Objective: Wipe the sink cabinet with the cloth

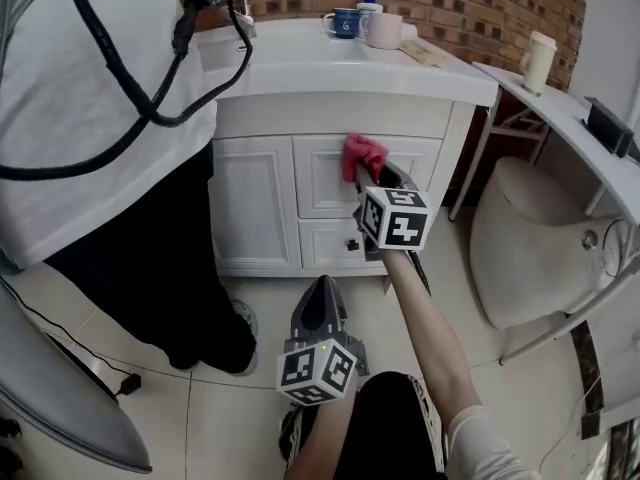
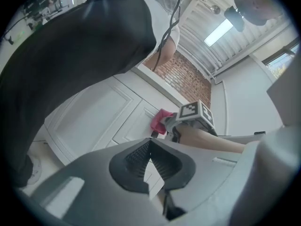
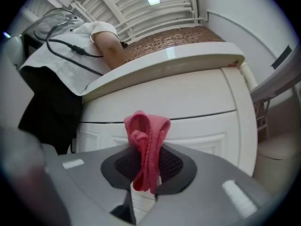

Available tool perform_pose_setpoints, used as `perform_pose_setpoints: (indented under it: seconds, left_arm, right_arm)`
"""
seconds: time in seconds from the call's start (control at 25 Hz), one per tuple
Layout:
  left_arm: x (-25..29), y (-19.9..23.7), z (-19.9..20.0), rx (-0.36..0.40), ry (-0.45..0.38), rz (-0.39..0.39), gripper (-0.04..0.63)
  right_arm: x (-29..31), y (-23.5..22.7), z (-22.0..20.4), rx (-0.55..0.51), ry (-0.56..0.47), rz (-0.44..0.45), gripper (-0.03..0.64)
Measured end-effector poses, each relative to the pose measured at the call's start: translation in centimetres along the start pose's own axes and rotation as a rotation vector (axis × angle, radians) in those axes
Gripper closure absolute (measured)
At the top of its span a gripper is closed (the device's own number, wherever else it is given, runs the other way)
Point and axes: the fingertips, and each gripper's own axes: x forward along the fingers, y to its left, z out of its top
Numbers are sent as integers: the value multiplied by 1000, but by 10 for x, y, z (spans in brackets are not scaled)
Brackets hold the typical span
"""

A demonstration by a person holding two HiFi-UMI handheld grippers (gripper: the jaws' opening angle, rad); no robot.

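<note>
I'm pinching the pink cloth (image 3: 146, 135) in the right gripper (image 3: 148, 166) jaws, up at the sink cabinet (image 1: 270, 198) top drawer front (image 1: 325, 173); the cloth is hiding the contact. Left gripper (image 2: 150, 161) is hanging low, jaws together, empty. A standing person (image 1: 90, 118) is blocking the cabinet's left edge.

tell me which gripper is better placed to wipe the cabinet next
Right. The right gripper has its jaws shut on the cloth, close to the sink cabinet front. The left gripper hangs low, shut and empty.

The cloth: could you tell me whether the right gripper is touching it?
Touching: the right gripper view shows the right gripper clamping the cloth.
</note>
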Motion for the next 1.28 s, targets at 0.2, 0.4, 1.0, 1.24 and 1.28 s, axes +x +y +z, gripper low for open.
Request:
perform_pose_setpoints:
  seconds: [0.2,0.4,1.0,1.24,1.28]
  left_arm:
    - [3,-2,-7,16,13,10,580]
    - [9,-8,-21,34,34,15,580]
    - [14,-13,-27,-2,22,17,580]
    - [7,-2,-23,-54,14,34,580]
    - [6,1,-22,-64,13,37,580]
  right_arm:
    - [-34,-92,4,15,16,-151,546]
    - [-53,-144,4,-1,40,-206,545]
    - [-57,-51,-10,81,-6,18,546]
    - [-2,73,-69,-42,106,209,546]
    - [5,87,-76,-62,124,230,546]
